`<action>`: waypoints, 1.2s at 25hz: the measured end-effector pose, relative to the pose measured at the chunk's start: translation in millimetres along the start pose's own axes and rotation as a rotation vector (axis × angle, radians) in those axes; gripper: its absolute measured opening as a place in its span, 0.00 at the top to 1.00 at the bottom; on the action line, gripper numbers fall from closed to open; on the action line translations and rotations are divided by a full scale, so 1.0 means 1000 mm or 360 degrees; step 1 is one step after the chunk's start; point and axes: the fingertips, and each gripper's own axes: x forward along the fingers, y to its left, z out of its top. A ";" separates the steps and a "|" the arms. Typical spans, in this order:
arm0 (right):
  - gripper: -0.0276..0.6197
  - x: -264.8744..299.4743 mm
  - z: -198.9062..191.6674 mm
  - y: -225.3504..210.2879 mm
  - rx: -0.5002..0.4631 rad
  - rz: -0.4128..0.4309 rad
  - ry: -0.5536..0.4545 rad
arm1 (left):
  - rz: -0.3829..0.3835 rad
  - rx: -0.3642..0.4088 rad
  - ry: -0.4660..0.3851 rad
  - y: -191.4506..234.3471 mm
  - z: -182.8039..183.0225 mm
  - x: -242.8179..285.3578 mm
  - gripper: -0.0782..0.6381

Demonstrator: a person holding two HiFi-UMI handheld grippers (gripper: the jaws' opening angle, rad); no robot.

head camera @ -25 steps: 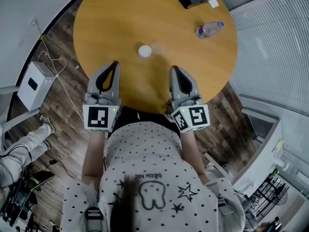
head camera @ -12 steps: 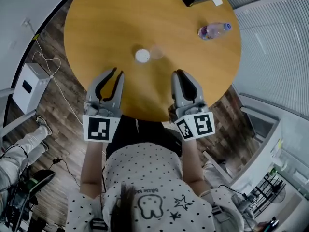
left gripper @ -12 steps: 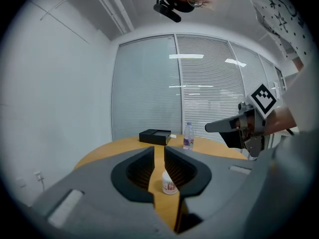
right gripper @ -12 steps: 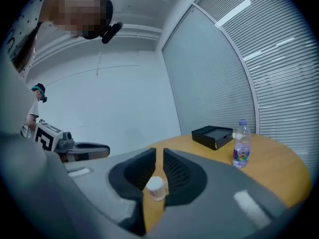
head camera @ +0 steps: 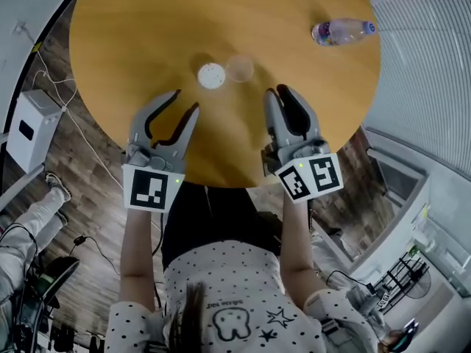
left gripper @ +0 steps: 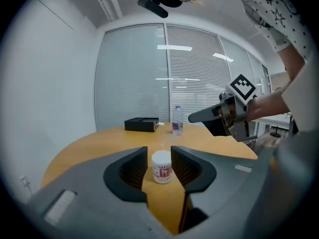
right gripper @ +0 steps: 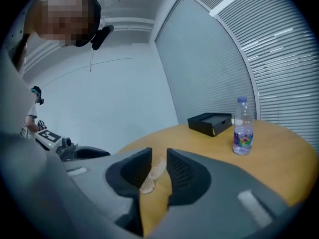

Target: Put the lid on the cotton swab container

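Note:
The white cotton swab container [head camera: 211, 76] stands uncovered on the round wooden table [head camera: 147, 43], with its clear lid [head camera: 239, 69] lying just to its right. My left gripper [head camera: 185, 101] hovers a short way in front of the container. Its jaws are opening and nothing is between them. In the left gripper view the container [left gripper: 161, 167] shows through the gap, further off. My right gripper [head camera: 280, 90] sits in front of the lid, jaws a narrow gap apart and empty. The lid [right gripper: 155, 171] shows beyond that gap.
A water bottle [head camera: 342, 31] lies at the table's far right and a black box [left gripper: 141, 124] sits at the far edge. A white unit [head camera: 29, 127] with cables stands on the floor to the left. The near table edge runs just under both grippers.
The left gripper's jaws have gone from shut to apart. Both grippers have moved forward over the table edge, closer to the container and lid.

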 end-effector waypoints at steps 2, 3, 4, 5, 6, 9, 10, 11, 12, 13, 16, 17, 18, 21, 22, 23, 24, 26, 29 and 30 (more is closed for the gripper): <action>0.80 0.009 -0.013 -0.006 -0.0001 0.0009 0.0031 | -0.0069 0.0003 0.0029 -0.004 -0.015 0.012 0.64; 0.80 0.013 -0.020 -0.009 -0.0001 0.0015 0.0046 | -0.0105 0.0001 0.0044 -0.007 -0.023 0.017 0.61; 0.80 0.017 -0.027 -0.011 0.0003 0.0023 0.0058 | -0.0134 -0.0005 0.0059 -0.008 -0.030 0.021 0.59; 0.80 0.021 -0.032 -0.013 0.0008 0.0032 0.0066 | -0.0156 -0.0012 0.0074 -0.009 -0.037 0.026 0.58; 0.80 0.025 -0.036 -0.015 0.0016 0.0043 0.0069 | -0.0173 -0.0012 0.0092 -0.010 -0.043 0.032 0.56; 0.80 0.030 -0.045 -0.021 0.0055 0.0063 0.0070 | -0.0209 0.0025 0.0140 -0.010 -0.057 0.047 0.54; 0.80 0.030 -0.048 -0.023 0.0067 0.0066 0.0074 | -0.0215 0.0026 0.0143 -0.011 -0.061 0.051 0.54; 0.80 0.030 -0.050 -0.024 0.0078 0.0069 0.0078 | -0.0220 0.0021 0.0140 -0.011 -0.064 0.056 0.54; 0.80 0.029 -0.052 -0.025 0.0088 0.0075 0.0083 | -0.0225 0.0015 0.0136 -0.012 -0.067 0.060 0.54; 0.80 0.028 -0.054 -0.027 0.0100 0.0081 0.0086 | -0.0232 0.0013 0.0134 -0.013 -0.070 0.063 0.54; 0.80 0.028 -0.053 -0.035 0.0130 0.0105 0.0092 | -0.0262 0.0002 0.0139 -0.015 -0.076 0.072 0.53; 0.80 0.029 -0.053 -0.037 0.0129 0.0115 0.0094 | -0.0271 -0.0001 0.0144 -0.016 -0.078 0.075 0.53; 0.80 0.030 -0.052 -0.038 0.0121 0.0127 0.0096 | -0.0277 -0.0002 0.0149 -0.016 -0.080 0.076 0.52; 0.80 0.038 -0.047 -0.031 0.0105 0.0180 0.0088 | -0.0282 -0.0002 0.0144 -0.012 -0.082 0.078 0.52; 0.80 0.041 -0.045 -0.027 0.0107 0.0204 0.0080 | -0.0283 0.0000 0.0138 -0.010 -0.080 0.078 0.52; 0.80 0.045 -0.043 -0.025 0.0111 0.0225 0.0072 | -0.0288 0.0006 0.0136 -0.009 -0.078 0.079 0.52; 0.80 0.049 -0.043 -0.023 0.0119 0.0242 0.0066 | -0.0297 0.0012 0.0137 -0.008 -0.077 0.081 0.52; 0.80 0.055 -0.042 -0.025 0.0153 0.0259 0.0053 | -0.0321 0.0022 0.0142 -0.010 -0.075 0.087 0.52; 0.80 0.059 -0.040 -0.031 0.0219 0.0259 0.0023 | -0.0340 0.0033 0.0155 -0.014 -0.073 0.093 0.52; 0.80 0.060 -0.040 -0.032 0.0237 0.0258 0.0017 | -0.0347 0.0031 0.0163 -0.016 -0.073 0.094 0.52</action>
